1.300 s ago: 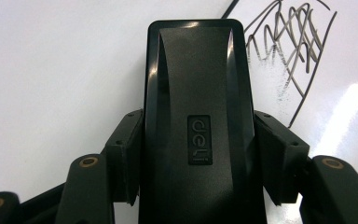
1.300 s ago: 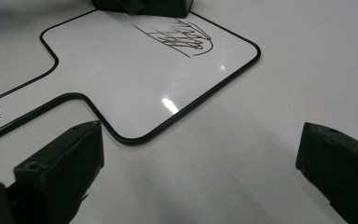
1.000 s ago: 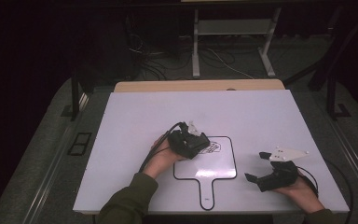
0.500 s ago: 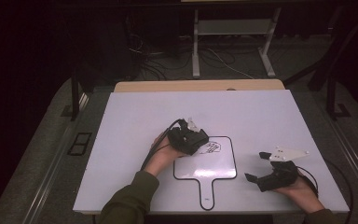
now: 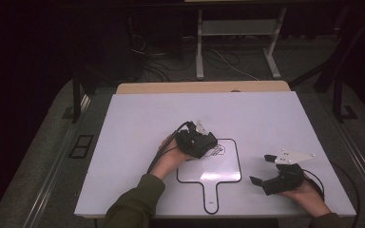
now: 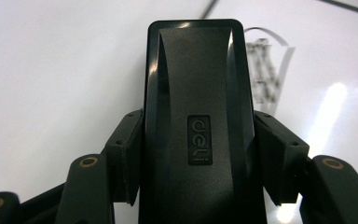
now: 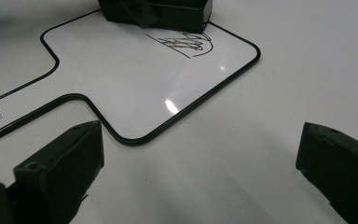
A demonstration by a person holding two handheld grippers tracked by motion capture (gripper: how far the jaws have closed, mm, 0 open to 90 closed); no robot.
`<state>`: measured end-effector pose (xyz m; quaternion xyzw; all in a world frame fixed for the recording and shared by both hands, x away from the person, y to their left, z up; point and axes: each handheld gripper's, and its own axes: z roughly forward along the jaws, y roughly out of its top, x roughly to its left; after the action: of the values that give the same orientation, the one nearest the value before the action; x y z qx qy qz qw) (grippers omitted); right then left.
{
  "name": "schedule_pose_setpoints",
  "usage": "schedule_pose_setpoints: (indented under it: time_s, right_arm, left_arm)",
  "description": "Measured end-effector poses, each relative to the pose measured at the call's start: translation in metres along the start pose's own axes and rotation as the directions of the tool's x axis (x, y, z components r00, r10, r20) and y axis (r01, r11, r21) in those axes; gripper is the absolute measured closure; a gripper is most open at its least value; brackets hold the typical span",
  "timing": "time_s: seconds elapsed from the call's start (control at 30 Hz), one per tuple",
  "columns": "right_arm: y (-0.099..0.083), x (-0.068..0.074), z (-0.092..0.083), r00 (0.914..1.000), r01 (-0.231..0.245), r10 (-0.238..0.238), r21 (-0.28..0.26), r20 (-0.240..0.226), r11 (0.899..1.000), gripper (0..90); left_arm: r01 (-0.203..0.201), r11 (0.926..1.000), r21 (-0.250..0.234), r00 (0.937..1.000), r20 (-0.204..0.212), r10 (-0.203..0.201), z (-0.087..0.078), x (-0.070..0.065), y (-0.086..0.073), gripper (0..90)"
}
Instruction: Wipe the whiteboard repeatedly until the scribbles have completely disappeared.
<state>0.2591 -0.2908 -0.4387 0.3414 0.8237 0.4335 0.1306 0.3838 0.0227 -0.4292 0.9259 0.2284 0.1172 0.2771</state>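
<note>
A small paddle-shaped whiteboard [image 5: 204, 175] with a black rim lies on the white table, handle toward the person. A dark scribble [image 5: 217, 152] marks its upper part. My left gripper [image 5: 203, 144] is shut on a black eraser [image 6: 198, 93] with a "deli" label, and holds it flat at the board's upper left corner, just beside the scribble [image 6: 265, 74]. My right gripper [image 5: 261, 169] rests open on the table to the right of the board, nothing between its jaws. Seen from the right gripper [image 7: 200, 149], the board [image 7: 135, 88], scribble [image 7: 184, 44] and eraser [image 7: 177, 11] lie ahead.
The white tabletop [image 5: 138, 123] stretches wide around the board. A wooden strip [image 5: 204, 87] borders its far edge. Beyond it, table legs and cables [image 5: 218, 61] stand on the dark floor.
My left gripper with the eraser has shifted slightly to the right, toward the scribble. The right gripper has stayed where it was.
</note>
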Motion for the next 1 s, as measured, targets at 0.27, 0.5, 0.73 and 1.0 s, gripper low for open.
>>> schedule_pose_setpoints:
  time_s: [0.27,0.5,0.73,1.0]
  right_arm:
    - [0.0,0.0,0.0,1.0,0.001,-0.001,-0.001,0.001,1.0,0.0]
    - [0.0,0.0,-0.001,1.0,0.003,-0.003,-0.004,0.001,1.0,0.0]
    - [0.0,0.0,0.0,1.0,0.003,-0.003,-0.003,0.001,1.0,0.0]
    - [0.0,0.0,0.0,1.0,0.002,-0.002,0.0,0.0,1.0,0.0]
  left_arm:
    - [-0.059,0.9982,0.011,0.9978,0.031,0.059,0.002,-0.018,0.009,39.2]
    - [-0.065,0.9978,0.01,0.9975,0.029,0.065,0.004,-0.018,0.011,39.2]
    - [-0.032,0.9994,0.013,0.9995,-0.007,0.032,0.003,-0.008,0.007,39.2]
    - [-0.091,0.9956,0.022,0.9952,0.036,0.091,0.006,-0.026,0.017,39.2]
